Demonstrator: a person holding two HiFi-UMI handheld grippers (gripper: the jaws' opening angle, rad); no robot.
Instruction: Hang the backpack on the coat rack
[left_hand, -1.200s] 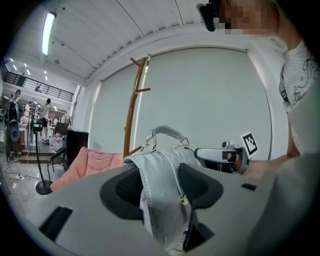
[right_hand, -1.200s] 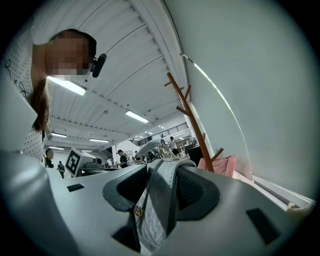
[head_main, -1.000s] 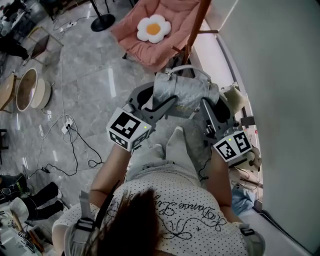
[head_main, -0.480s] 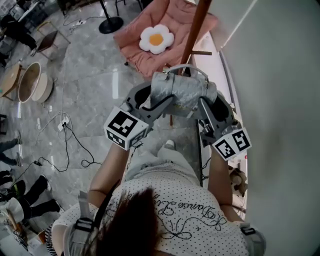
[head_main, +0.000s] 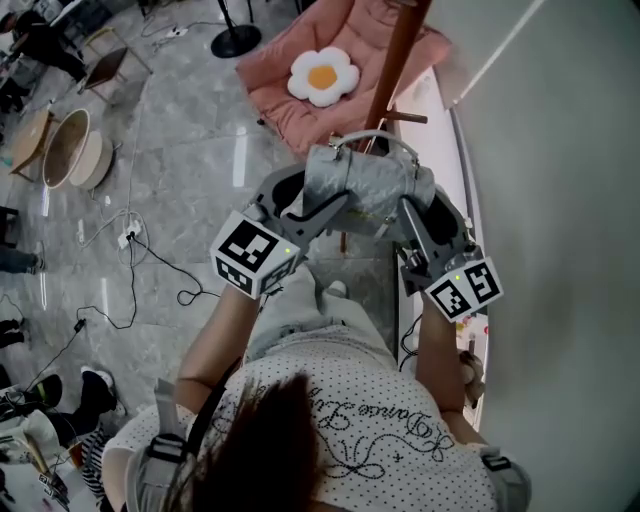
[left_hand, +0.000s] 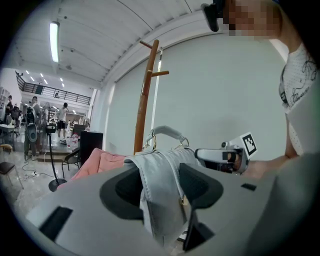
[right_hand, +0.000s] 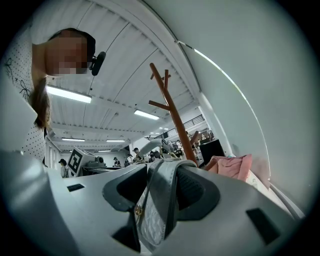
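The left gripper (head_main: 300, 205) and right gripper (head_main: 425, 210) each clamped one side of a single grey backpack (head_main: 365, 185), which hung between them at the centre of the head view.

Both pairs of jaws were closed on backpack fabric, as the left gripper view (left_hand: 160, 187) and the right gripper view (right_hand: 160, 190) showed. The backpack's one top handle (head_main: 375, 140) lay just below the one brown coat rack (head_main: 400, 60) in the upper middle of the frame, and two of its pegs (left_hand: 162, 73) showed in the left gripper view. Two marker cubes (head_main: 255, 265) bore square black-and-white codes. One pink chair (head_main: 290, 105) held one flower cushion (head_main: 322, 75). The cursive print on the person's shirt (head_main: 370, 440) could not be read with certainty.
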